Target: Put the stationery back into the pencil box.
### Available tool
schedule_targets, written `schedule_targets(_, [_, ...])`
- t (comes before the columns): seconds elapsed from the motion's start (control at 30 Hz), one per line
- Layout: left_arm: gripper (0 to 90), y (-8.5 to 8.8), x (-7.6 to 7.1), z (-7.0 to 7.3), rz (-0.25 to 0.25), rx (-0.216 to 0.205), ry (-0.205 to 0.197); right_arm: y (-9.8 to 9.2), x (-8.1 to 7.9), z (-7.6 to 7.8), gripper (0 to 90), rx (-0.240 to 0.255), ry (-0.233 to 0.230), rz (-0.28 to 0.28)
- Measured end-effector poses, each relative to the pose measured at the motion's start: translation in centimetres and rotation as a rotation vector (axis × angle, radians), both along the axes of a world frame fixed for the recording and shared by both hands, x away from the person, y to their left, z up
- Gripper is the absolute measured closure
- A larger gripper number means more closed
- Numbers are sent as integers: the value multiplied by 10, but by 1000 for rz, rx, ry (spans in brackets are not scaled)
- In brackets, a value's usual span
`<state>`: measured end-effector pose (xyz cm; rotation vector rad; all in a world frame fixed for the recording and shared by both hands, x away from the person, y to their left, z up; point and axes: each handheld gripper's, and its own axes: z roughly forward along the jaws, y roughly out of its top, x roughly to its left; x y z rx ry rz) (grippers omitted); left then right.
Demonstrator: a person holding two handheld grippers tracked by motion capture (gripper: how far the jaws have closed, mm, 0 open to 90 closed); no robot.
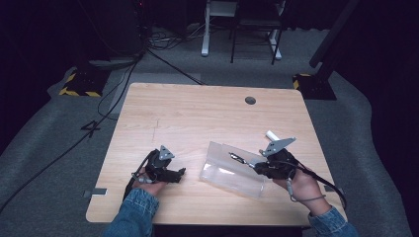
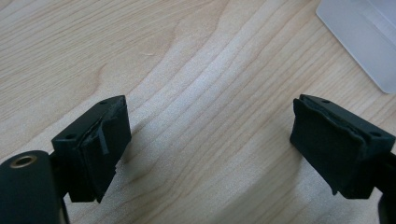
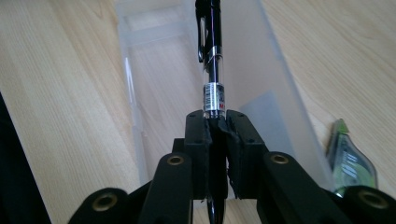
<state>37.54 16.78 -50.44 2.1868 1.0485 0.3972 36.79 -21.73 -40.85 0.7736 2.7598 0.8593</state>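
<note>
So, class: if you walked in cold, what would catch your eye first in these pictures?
First the black pen clamped in the right gripper, held over the clear plastic case that lies open near the table's front right. Next, the left gripper at front left, jaws wide apart over bare wood. A small green-tinted object lies beside the case.

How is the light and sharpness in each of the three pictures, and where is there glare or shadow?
High view: the table is evenly lit, the room around it dark, the picture soft. Left gripper view: wood grain is sharp, and the open left tongs cast soft shadows. Right gripper view: the pen held by the right tongs is sharp with glints, and the clear box looks hazy with a bright streak.
</note>
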Motion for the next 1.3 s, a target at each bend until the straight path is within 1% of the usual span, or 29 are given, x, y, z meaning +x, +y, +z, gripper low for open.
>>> schedule_targets(0.07, [122, 0, 0, 0, 0, 0, 0, 6, 0, -6, 795, -5, 11, 18])
schedule_targets(0.1, [122, 0, 0, 0, 0, 1, 0, 6, 0, -6, 795, -5, 11, 18])
schedule_targets(0.17, [122, 0, 0, 0, 0, 0, 0, 10, 0, -12, 795, -23, 22, 24])
schedule_targets(0.23, [122, 0, 0, 0, -1, 1, 0, 11, 0, -13, 795, -28, 24, 29])
schedule_targets(0.27, [122, 0, 0, 0, 0, 1, 0, 14, 0, -17, 795, -39, 31, 32])
schedule_targets(0.33, [122, 0, 0, 0, -1, 2, -1, 15, 0, -18, 794, -44, 28, 34])
schedule_targets(0.37, [122, 0, 0, 0, -1, 1, 0, 18, 1, -23, 794, -64, 34, 34])
schedule_targets(0.43, [122, 0, 0, 0, 0, 1, 0, 19, 1, -25, 794, -71, 38, 34])
schedule_targets(0.53, [122, 0, 0, 0, 1, -1, 1, 23, 2, -31, 793, -95, 35, 37])
schedule_targets(0.57, [122, 0, 0, 0, 0, 1, 0, 24, 2, -34, 793, -101, 41, 43])
schedule_targets(0.6, [122, 0, 0, 0, 0, 1, 0, 24, 2, -34, 793, -101, 41, 43])
schedule_targets(0.67, [123, 0, 0, 0, 0, 0, 0, 26, 3, -37, 794, -117, 41, 48])
schedule_targets(0.9, [122, 0, 0, 0, -1, 1, 0, 28, 3, -41, 793, -118, 44, 41])
schedule_targets(1.07, [122, 0, 0, 0, -1, 2, -1, 29, 3, -43, 792, -131, 42, 36])
schedule_targets(1.2, [122, 0, 0, 0, 0, 1, 0, 30, 3, -44, 792, -141, 30, 38])
schedule_targets(1.23, [122, 0, 0, 0, 0, 1, 0, 30, 3, -45, 791, -157, 18, 44])
schedule_targets(1.3, [122, 0, 0, 0, -1, 1, 0, 30, 2, -46, 791, -162, 18, 44])
